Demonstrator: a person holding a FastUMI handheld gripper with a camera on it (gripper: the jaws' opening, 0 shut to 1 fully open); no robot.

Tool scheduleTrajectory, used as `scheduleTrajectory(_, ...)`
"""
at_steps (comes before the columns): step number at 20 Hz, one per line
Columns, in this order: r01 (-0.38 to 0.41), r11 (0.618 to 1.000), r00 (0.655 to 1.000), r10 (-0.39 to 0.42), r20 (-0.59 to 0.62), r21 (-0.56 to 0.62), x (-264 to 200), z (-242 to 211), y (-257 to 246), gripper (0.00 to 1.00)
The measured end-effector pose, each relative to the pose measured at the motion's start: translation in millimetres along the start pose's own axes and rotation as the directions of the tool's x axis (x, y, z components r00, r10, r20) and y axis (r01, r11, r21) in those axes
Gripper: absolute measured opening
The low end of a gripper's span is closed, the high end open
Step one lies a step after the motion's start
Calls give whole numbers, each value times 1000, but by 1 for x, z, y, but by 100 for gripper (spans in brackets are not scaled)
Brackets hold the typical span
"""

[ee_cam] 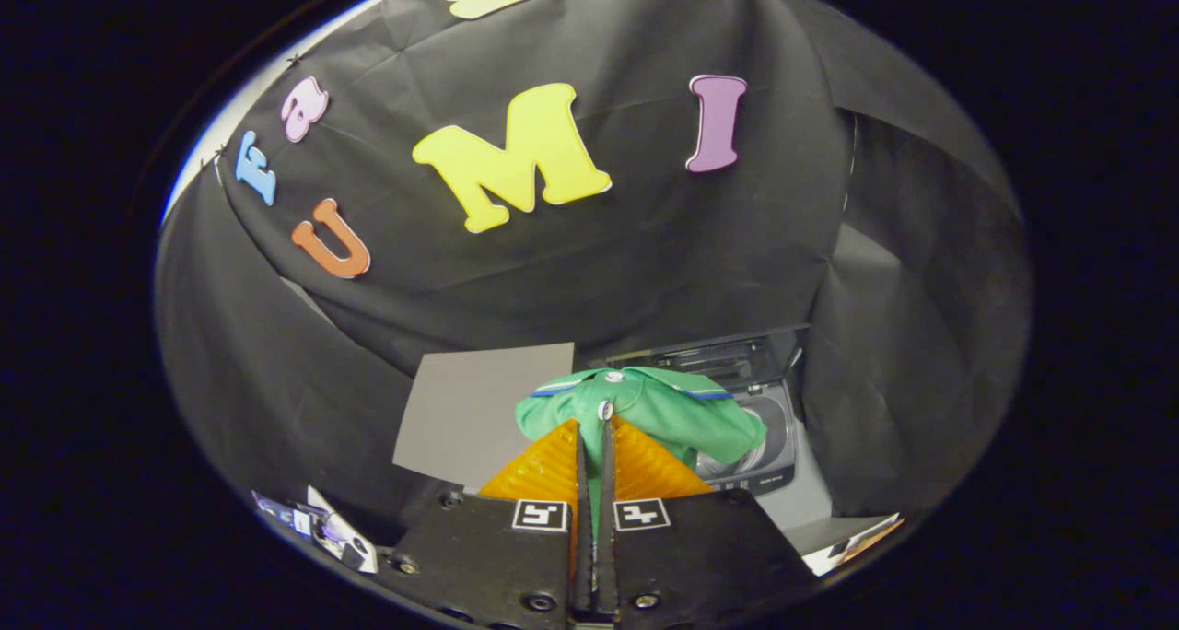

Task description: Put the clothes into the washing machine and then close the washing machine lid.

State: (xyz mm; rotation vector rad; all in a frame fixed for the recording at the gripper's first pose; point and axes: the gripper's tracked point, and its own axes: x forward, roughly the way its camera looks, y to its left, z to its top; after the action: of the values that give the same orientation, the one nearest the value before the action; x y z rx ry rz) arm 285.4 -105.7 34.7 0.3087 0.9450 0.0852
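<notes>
The claw [595,427] is closed on a green shirt [645,409], both fingers pinching the cloth between them. The shirt hangs at the fingertips, just ahead, over the open washer [769,437]. A grey sheet [470,409] lies beside them.

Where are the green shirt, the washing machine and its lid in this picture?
Green polo shirt with blue collar trim [677,418]: gripper view, on its body, pinched between the closed fingers.
Grey top-loading washing machine [781,446]: gripper view, on its top rim beyond the shirt.
Dark raised lid [728,358]: gripper view, on its underside.
</notes>
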Motion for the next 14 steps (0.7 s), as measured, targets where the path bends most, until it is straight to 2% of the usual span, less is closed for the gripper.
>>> scheduleTrajectory(8,-49,997,991,40,-125,-68,94,-38,-72,5)
scheduleTrajectory(14,-37,998,976,26,-217,-48,155,-80,-127,5)
